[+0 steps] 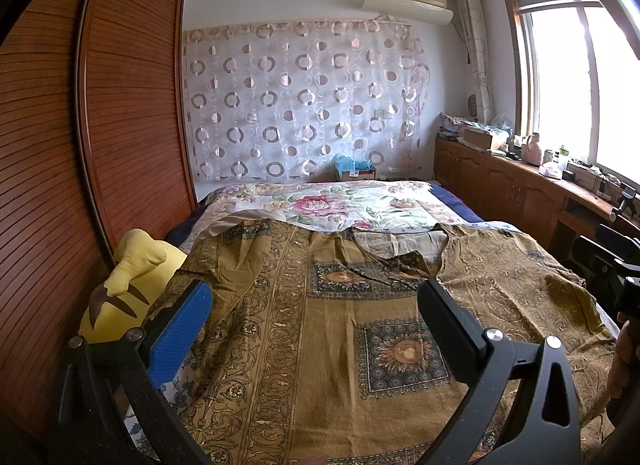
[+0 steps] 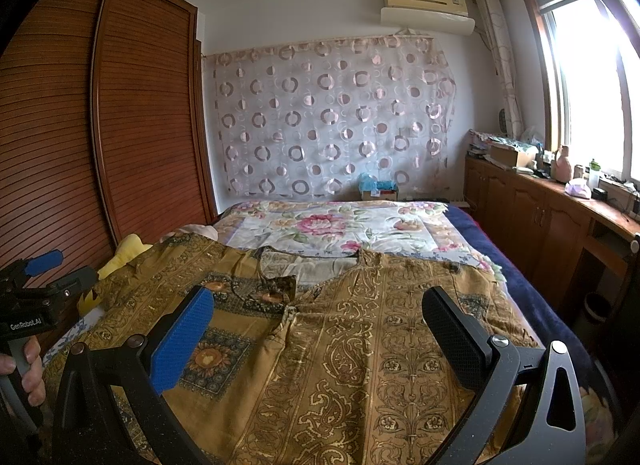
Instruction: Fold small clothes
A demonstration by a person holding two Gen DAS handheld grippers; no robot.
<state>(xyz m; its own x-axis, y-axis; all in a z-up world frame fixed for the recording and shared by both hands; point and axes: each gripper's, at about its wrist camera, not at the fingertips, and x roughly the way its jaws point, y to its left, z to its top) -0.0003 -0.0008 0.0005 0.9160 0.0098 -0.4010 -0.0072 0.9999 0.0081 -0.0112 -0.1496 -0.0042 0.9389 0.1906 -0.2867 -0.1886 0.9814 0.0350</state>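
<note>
**Blue-padded grippers spread over unfolded garment**

Both tools stood wide apart and empty. The left gripper [image 1: 314, 307] hovered above the garment's left half, the right gripper [image 2: 318, 315] above its right, presumably placed to take opposite sides. The ochre patterned top [image 1: 360, 305] lay spread flat on the bed [image 1: 340, 201], neckline away from the cameras, no fold yet made. A yellow plush toy [image 1: 132, 265] sat beside its left edge.
</note>
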